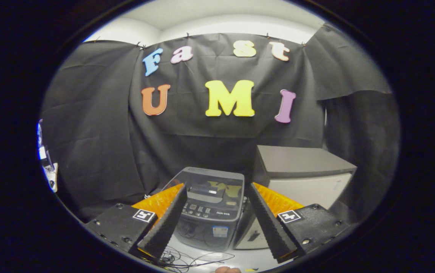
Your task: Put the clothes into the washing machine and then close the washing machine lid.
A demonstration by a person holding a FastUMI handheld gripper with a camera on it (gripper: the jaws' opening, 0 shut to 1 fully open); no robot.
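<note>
We look forward along our gripper into a booth draped in creased black cloth, with a pale ceiling above it. The jaws stand wide apart and hold nothing; their inner faces are ribbed, tapering to narrow tips. Between and just beyond them sits the washing machine, a small boxy top-loader of dark grey plastic on a pale floor. Its glossy lid lies flat and closed, with a row of buttons along the front panel. Just beside the machine stands a box-shaped cabinet, grey on top and whitish in front. Thin dark cables tangle on the floor before the machine.
</note>
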